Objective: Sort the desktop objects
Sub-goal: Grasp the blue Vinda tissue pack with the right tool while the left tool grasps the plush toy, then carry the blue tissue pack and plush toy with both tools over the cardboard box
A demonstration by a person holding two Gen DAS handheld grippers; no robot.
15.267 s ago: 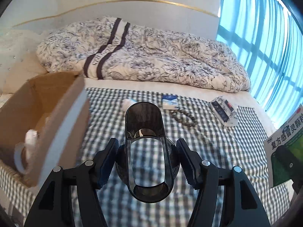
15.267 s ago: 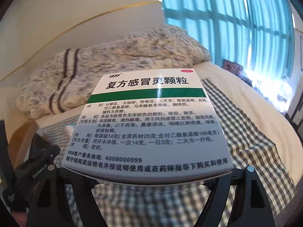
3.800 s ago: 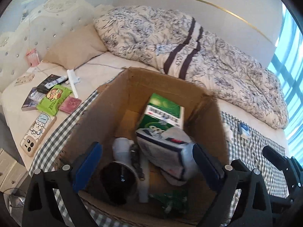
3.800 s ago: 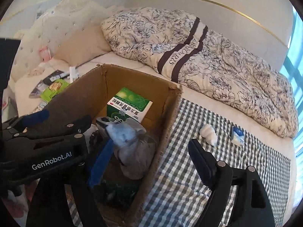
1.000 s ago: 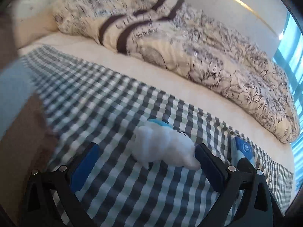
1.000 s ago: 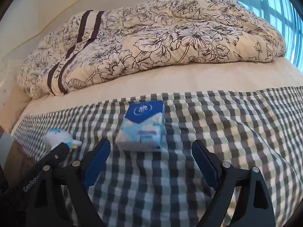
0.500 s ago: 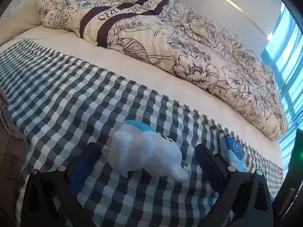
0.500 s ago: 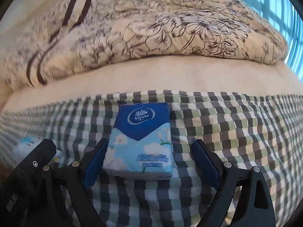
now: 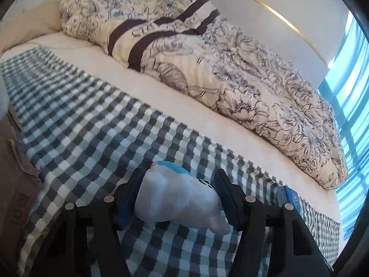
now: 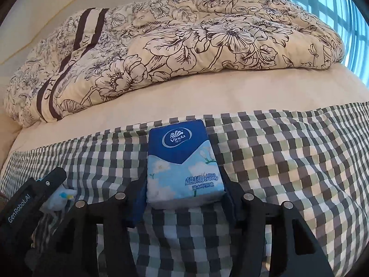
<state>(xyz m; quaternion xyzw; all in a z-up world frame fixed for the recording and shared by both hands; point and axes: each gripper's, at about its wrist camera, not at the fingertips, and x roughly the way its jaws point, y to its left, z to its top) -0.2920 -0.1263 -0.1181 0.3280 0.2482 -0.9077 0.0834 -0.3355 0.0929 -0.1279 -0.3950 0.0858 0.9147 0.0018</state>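
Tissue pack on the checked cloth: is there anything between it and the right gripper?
Nothing visible. The right gripper already has its fingers against both sides of the tissue pack, which lies on the checked cloth.

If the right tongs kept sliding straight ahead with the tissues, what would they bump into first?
Probably the flowered quilt. Beyond the tissue pack in the right tongs lie only checked cloth and bare sheet, though depth is unclear.

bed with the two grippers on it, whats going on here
A person is sorting things on the checked cloth with two handheld grippers. The left gripper is closed on a white plush toy, and the right gripper is closed on a Vinda tissue pack. Both items are on the cloth, not visibly lifted.
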